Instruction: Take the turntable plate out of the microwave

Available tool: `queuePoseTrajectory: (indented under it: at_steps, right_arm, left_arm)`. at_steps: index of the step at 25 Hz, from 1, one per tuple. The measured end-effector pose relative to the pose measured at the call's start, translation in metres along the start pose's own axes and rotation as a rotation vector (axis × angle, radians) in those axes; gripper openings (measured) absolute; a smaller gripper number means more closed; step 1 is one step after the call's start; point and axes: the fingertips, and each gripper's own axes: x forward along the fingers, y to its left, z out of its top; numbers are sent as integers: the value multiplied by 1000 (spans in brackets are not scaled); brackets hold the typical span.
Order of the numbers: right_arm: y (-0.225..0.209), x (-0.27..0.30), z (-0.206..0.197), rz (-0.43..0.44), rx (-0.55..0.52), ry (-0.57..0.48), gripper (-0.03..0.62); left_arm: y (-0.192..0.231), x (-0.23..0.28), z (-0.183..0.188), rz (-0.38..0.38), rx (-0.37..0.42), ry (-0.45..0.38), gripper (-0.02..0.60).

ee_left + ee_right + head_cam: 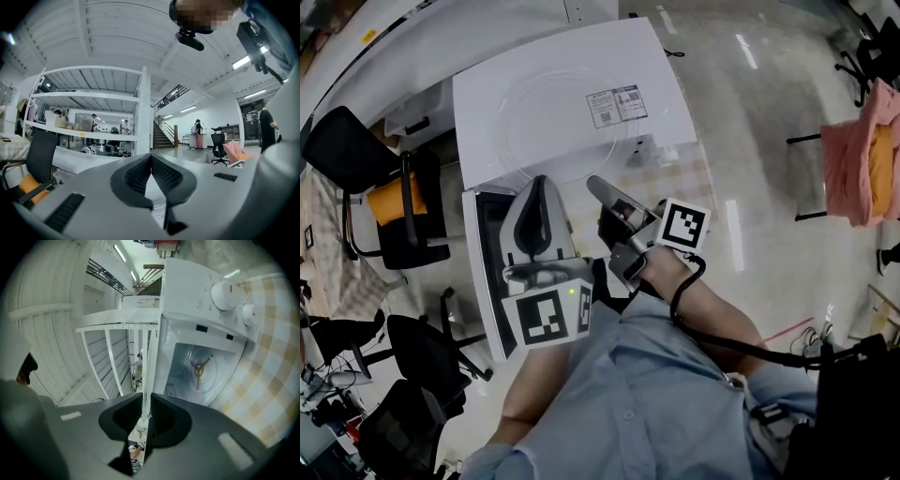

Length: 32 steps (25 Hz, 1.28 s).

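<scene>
On top of the white microwave [666, 84], the clear round glass turntable plate [553, 112] lies flat.
Right gripper [592, 181] has its fingers grasping the plate's near rim; left gripper [539, 180], just left, fingers clenched, empty.

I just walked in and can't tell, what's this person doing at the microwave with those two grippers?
A person works two handheld grippers at a white microwave whose door hangs open. The glass turntable plate is already out, lying on the microwave's top; inside, only the bare hub shows. The right gripper looks closed on a thin pale edge, apparently the plate's rim. The left gripper is shut and empty beside it.
</scene>
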Motion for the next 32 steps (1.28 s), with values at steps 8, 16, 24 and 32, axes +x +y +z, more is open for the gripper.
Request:
queuePoseTrajectory:
  at_steps: [8, 16, 24, 32]
  right_arm:
    - [-7, 32, 19, 5, 11, -19, 54]
    - [-7, 44, 28, 23, 3, -30, 56]
    - [-2, 28, 21, 35, -20, -1, 81]
    - [16, -8, -4, 41, -95, 80, 44]
  left_arm:
    - [25, 14, 0, 30, 9, 5, 8]
    - [33, 22, 2, 43, 10, 0, 8]
    - [21, 12, 0, 52, 7, -1, 8]
    - [-4, -17, -4, 67, -37, 2, 8]
